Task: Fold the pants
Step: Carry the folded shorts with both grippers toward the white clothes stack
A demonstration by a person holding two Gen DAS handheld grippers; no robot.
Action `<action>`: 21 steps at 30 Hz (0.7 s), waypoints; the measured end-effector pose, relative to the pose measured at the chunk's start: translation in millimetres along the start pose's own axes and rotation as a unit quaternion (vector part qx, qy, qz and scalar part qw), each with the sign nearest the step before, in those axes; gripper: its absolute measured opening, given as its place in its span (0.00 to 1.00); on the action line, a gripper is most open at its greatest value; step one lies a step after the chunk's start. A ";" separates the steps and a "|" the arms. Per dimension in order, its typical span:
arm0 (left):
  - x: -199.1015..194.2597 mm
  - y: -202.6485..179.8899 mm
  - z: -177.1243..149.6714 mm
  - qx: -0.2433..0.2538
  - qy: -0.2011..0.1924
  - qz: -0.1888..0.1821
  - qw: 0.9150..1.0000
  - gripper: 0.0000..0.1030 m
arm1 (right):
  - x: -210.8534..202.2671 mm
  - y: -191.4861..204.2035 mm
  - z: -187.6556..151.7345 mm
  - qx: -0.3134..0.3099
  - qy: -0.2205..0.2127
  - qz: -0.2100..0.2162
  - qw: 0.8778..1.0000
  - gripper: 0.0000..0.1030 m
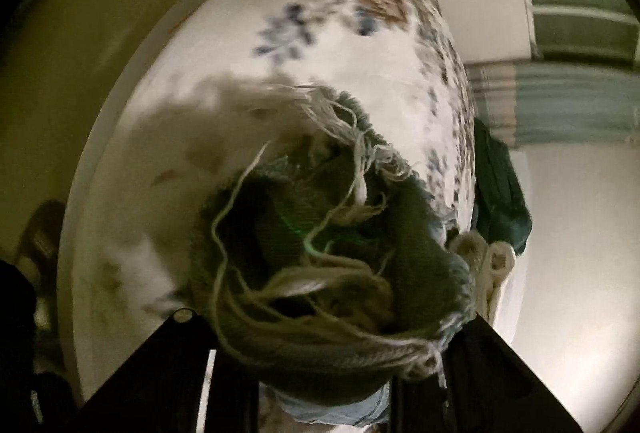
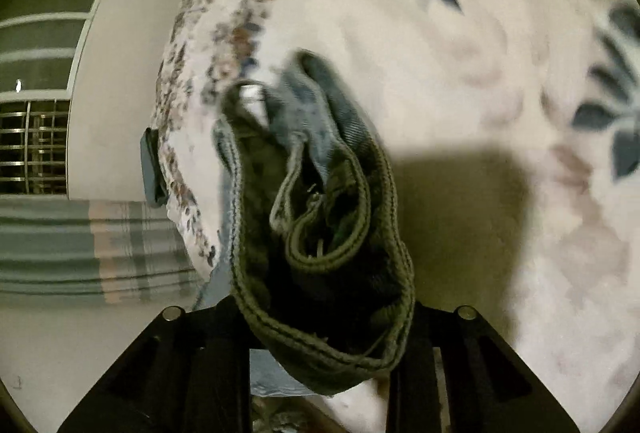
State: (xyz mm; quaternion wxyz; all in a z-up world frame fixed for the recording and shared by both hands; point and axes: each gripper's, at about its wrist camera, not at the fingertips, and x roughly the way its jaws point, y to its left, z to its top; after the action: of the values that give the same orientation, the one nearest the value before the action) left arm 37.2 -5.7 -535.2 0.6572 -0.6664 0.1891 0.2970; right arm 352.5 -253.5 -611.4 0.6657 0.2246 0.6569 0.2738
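The pants are blue-grey jeans. In the left wrist view my left gripper (image 1: 324, 365) is shut on a frayed leg hem (image 1: 320, 257) with long loose white threads, held above the bed. In the right wrist view my right gripper (image 2: 324, 353) is shut on the stitched waistband (image 2: 320, 233) of the jeans, bunched between the black fingers and lifted over the bed. The rest of the jeans is hidden below the grippers.
A bed with a white sheet printed with blue and brown flowers (image 1: 304, 45) (image 2: 460, 73) lies under both grippers. A dark green cloth (image 1: 500, 193) hangs at the bed's edge. A striped curtain (image 2: 60, 245) and a barred window (image 2: 32, 149) stand beyond the bed.
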 end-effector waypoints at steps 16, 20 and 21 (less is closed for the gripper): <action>20.1 -351.5 9.3 0.162 0.154 -0.124 0.967 0.18 | -269.1 133.6 110.1 0.054 -0.186 0.050 0.980 0.26; 70.9 -459.5 3.7 0.197 0.203 -0.187 0.941 0.18 | -331.4 167.9 171.7 0.066 -0.279 0.062 0.956 0.26; 89.1 -487.7 -0.3 0.213 0.215 -0.201 0.932 0.18 | -341.5 167.8 187.9 0.071 -0.294 0.068 0.951 0.26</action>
State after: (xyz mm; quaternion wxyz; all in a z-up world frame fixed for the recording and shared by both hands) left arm 417.6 37.9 -220.2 0.7731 -0.5830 0.2469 -0.0385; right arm 532.6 -341.6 -237.5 0.7913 0.3858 0.4334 0.1928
